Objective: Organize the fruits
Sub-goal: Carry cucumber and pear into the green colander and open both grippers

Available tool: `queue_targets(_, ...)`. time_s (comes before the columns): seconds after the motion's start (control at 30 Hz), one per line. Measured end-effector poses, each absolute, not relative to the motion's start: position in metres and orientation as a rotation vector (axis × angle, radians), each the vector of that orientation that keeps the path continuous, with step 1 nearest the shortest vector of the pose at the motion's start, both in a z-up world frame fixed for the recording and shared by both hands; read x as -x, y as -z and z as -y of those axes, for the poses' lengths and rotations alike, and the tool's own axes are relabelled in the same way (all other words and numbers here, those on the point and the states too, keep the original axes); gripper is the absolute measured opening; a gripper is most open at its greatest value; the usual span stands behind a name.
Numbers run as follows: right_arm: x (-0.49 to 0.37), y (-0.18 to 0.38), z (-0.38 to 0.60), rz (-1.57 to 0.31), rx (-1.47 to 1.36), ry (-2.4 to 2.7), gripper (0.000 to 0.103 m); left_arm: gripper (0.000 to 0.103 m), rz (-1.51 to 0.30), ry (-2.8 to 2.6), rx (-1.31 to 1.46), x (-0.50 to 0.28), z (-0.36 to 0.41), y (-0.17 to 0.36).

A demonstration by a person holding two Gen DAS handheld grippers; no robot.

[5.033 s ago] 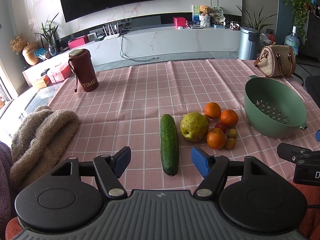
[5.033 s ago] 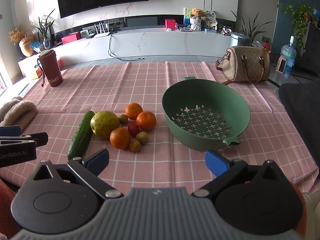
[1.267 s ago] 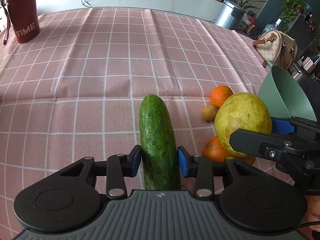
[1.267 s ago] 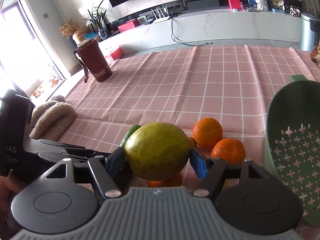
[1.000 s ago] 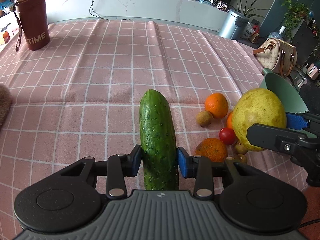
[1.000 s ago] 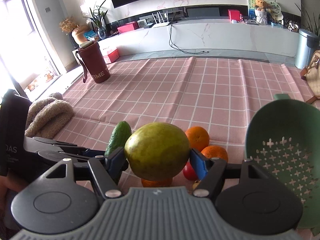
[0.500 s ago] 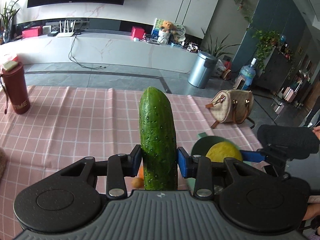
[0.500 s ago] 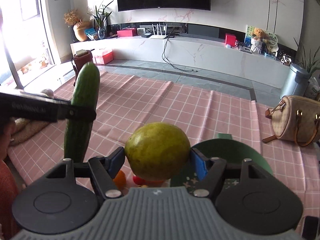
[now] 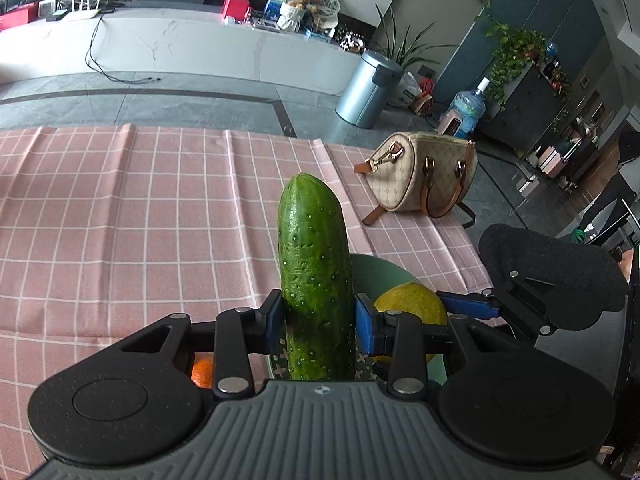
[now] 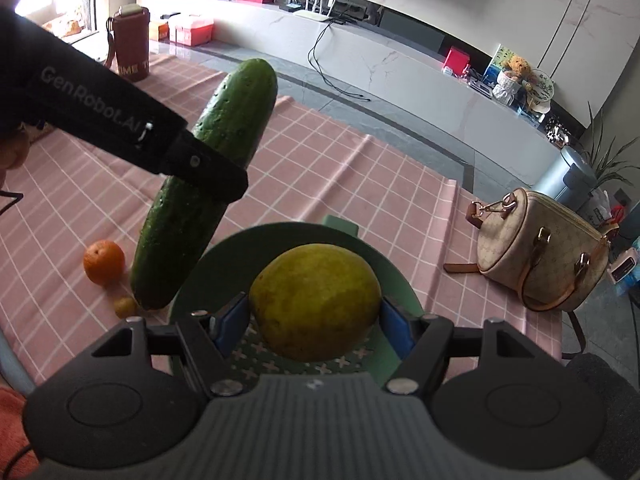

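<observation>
Green cucumber point(image 9: 314, 264) clamped in left tool point(image 9: 319, 320) | right tool point(image 10: 314, 326) clamped on yellow-green fruit point(image 10: 316, 300)

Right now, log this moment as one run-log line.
left claw: shut on cucumber | right claw: shut on yellow-green fruit | both held above green colander | orange on tablecloth

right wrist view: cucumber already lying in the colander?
No, the cucumber is held in the air by the left gripper, beside the green colander.
</observation>
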State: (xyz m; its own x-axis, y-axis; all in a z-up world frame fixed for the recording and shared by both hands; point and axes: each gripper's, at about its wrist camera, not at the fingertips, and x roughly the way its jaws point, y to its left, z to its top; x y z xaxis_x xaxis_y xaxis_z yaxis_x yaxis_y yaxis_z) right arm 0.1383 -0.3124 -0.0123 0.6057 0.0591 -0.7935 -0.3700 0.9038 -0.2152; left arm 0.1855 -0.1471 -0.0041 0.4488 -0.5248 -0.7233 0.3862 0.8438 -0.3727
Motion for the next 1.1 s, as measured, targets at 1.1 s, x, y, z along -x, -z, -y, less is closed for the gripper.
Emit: queue_targets(1.1,-0.172,0.077,0.301,-1.034,0.547,-0.426,0.068,0.042,-1.117,0.600,0.029,-0.207,0.191,0.065)
